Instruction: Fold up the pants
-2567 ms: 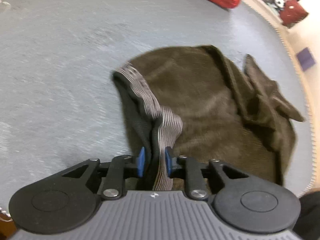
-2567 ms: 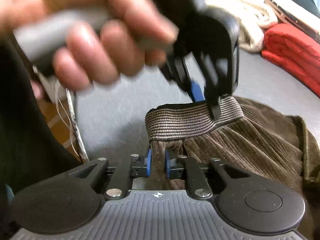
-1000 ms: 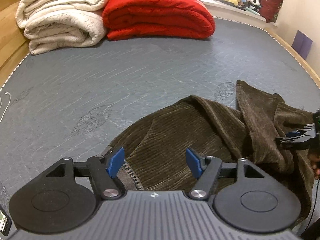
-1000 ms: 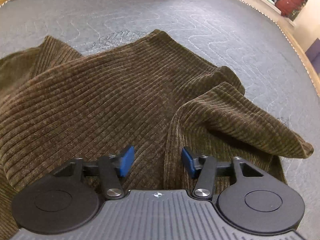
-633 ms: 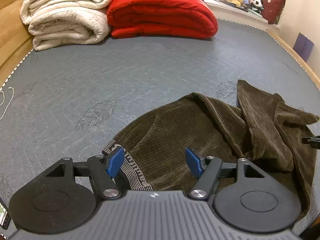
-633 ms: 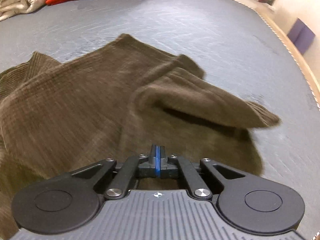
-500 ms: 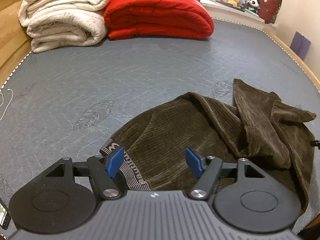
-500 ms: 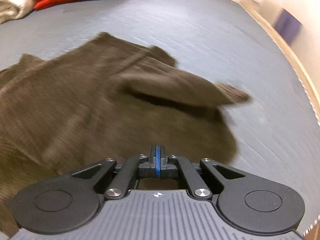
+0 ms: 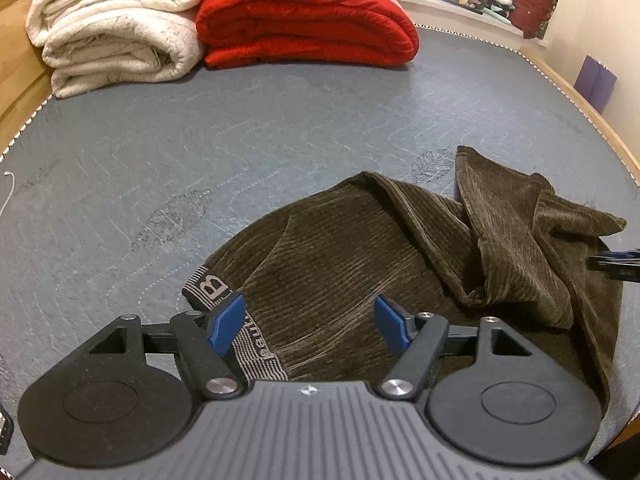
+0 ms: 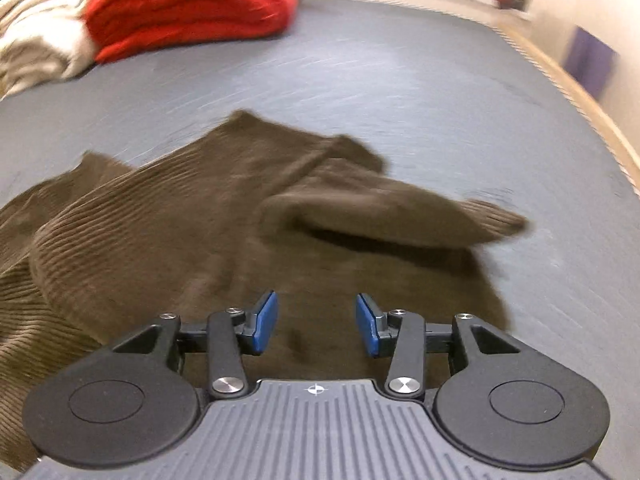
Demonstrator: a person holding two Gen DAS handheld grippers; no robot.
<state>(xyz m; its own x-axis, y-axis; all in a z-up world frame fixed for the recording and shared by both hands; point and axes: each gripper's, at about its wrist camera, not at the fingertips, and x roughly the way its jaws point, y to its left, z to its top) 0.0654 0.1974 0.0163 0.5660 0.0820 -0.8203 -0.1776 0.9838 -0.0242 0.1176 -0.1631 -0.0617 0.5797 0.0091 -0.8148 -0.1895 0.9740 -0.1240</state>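
Ribbed brown corduroy pants; quilted matt grey cloth mattress cover; matt black plastic tool

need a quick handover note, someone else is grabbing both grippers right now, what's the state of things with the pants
Left gripper: open, empty, over the waistband.
Right gripper: open, empty, over the leg end; that view is blurred.
Brown corduroy pants: on the grey mat, near the front edge, rumpled, one leg bunched and flopped over the rest.
Done: pants are down on the mat, no neat fold visible.
Left: straighten the legs, flatten, then fold.
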